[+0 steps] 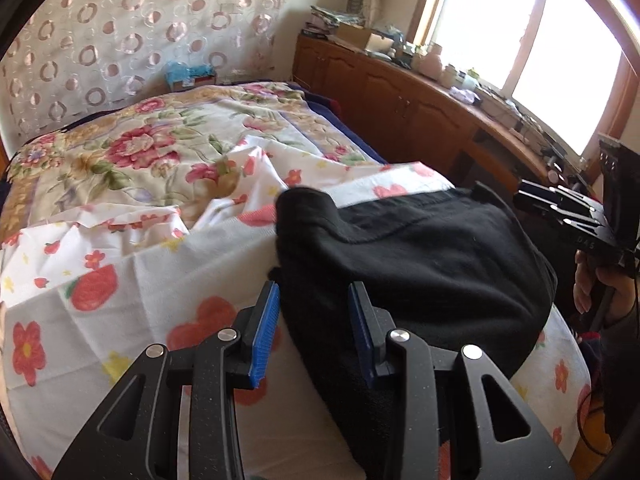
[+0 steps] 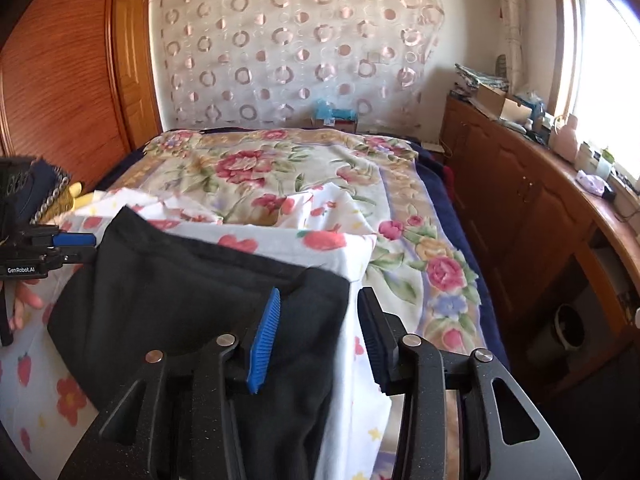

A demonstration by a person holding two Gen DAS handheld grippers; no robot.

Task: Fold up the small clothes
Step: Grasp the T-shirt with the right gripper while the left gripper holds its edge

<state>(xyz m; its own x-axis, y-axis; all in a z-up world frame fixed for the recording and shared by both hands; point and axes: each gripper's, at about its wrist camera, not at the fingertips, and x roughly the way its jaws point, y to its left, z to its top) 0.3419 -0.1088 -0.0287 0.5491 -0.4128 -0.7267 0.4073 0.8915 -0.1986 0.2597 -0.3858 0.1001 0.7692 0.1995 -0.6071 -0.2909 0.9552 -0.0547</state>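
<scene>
One black garment (image 1: 420,264) lies spread on a white flowered sheet (image 1: 120,320) over the bed. Left gripper (image 1: 314,330): jaws apart, straddling the garment's left edge, gripping nothing. Right gripper (image 2: 316,336): jaws apart at the garment's right corner, gripping nothing. Wooden cabinet (image 2: 520,200) alongside.

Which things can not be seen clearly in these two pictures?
- Black garment: near part hidden behind the left gripper; its type is unclear.
- Right gripper: whether its open fingers touch the cloth.
- Items on the wooden cabinet: too small.
</scene>
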